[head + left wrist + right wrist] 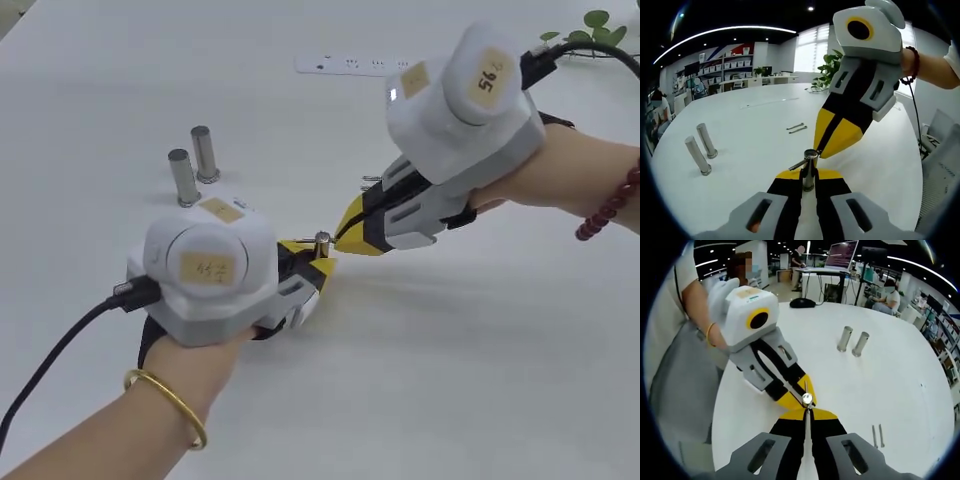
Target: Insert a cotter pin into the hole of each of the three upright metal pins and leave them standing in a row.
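Observation:
My left gripper (316, 264) (809, 176) is shut on a short metal pin (322, 240) (810, 165), held just above the white table. My right gripper (345, 237) (807, 412) comes in from the right, tip to tip with the left, and is shut on a thin cotter pin (807, 424). The cotter pin's end (797, 164) sticks out of the held pin's head (807, 399). Two more metal pins (183, 178) (205, 154) (696, 155) (706, 141) (844, 338) (860, 344) stand upright side by side on the table. Two spare cotter pins (796, 128) (877, 436) lie flat together.
A white power strip (350, 65) lies at the table's far edge, with a green plant (592, 28) at the far right. Black cables trail from both grippers. People sit at desks in the background of the right gripper view.

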### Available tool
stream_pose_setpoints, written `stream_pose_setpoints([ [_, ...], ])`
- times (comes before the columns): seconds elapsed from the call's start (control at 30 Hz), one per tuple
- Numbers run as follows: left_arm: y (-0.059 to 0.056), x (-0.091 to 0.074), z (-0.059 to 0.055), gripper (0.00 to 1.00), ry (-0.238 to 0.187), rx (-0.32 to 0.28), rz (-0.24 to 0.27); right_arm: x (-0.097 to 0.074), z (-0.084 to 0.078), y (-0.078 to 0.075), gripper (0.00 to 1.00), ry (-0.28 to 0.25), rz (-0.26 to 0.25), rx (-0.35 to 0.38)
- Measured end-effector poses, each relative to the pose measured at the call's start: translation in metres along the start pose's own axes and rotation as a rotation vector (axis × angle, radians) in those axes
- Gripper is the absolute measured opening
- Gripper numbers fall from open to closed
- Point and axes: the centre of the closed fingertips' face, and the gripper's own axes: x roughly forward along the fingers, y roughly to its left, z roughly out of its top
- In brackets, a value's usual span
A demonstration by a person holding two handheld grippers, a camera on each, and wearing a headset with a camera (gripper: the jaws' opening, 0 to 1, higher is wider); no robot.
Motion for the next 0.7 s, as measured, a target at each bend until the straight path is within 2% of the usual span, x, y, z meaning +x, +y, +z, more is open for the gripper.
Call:
stream_pose_setpoints([
  [0.13, 0.0, 0.0, 0.0, 0.07, 0.0, -0.002, 0.0, 0.001, 0.0, 0.0, 0.05, -0.003, -0.002, 0.005],
  [0.23, 0.0, 0.0, 0.0, 0.07, 0.0, -0.01, 0.0, 0.001, 0.003, 0.0, 0.12, -0.033, -0.003, 0.054],
  [0.3, 0.0, 0.0, 0.0, 0.07, -0.001, -0.009, 0.0, 0.001, 0.005, 0.0, 0.12, -0.05, 0.005, 0.073],
  [0.7, 0.0, 0.0, 0.0, 0.07, 0.002, -0.011, 0.003, 0.009, 0.011, -0.002, 0.13, -0.106, -0.003, 0.067],
])
